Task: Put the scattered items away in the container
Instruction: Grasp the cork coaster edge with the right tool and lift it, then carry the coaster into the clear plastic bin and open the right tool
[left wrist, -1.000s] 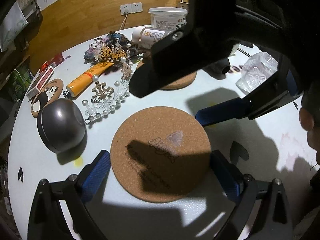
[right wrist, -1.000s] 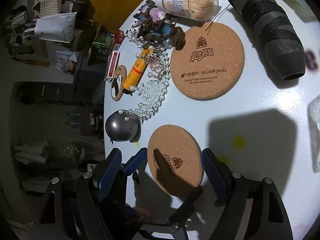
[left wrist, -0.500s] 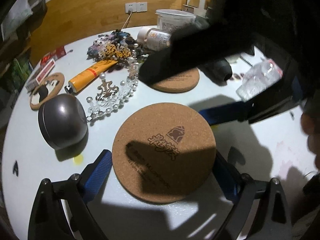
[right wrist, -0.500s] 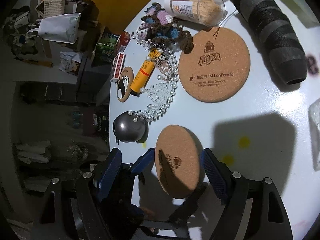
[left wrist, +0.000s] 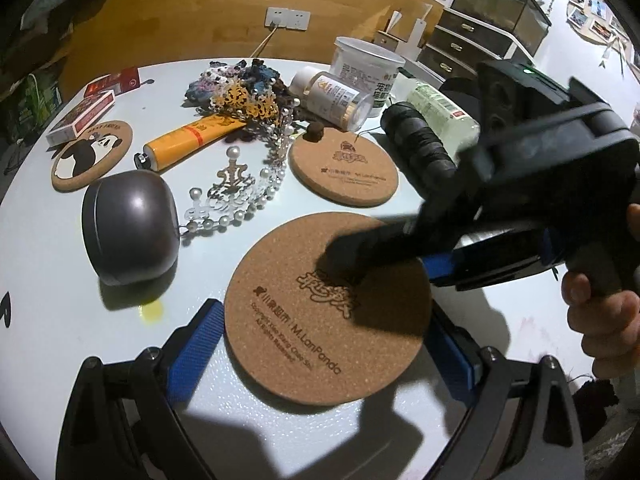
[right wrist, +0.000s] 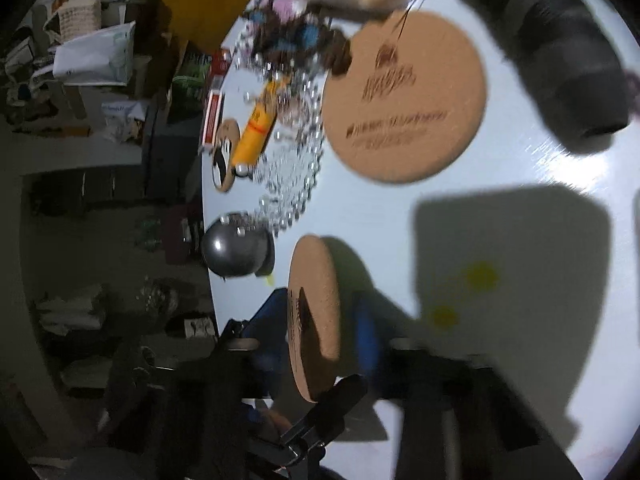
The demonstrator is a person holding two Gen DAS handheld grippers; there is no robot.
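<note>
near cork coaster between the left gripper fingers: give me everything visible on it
The near cork coaster is a round, thin disc of speckled tan cork with a dark printed logo and "M.LanPanda" text on its face. It is tilted up off the white table; in the right wrist view it appears nearly edge-on. The left gripper has its blue pads at the disc's two edges. The right gripper has a black finger on its face. Its exact grip is unclear.
</note>
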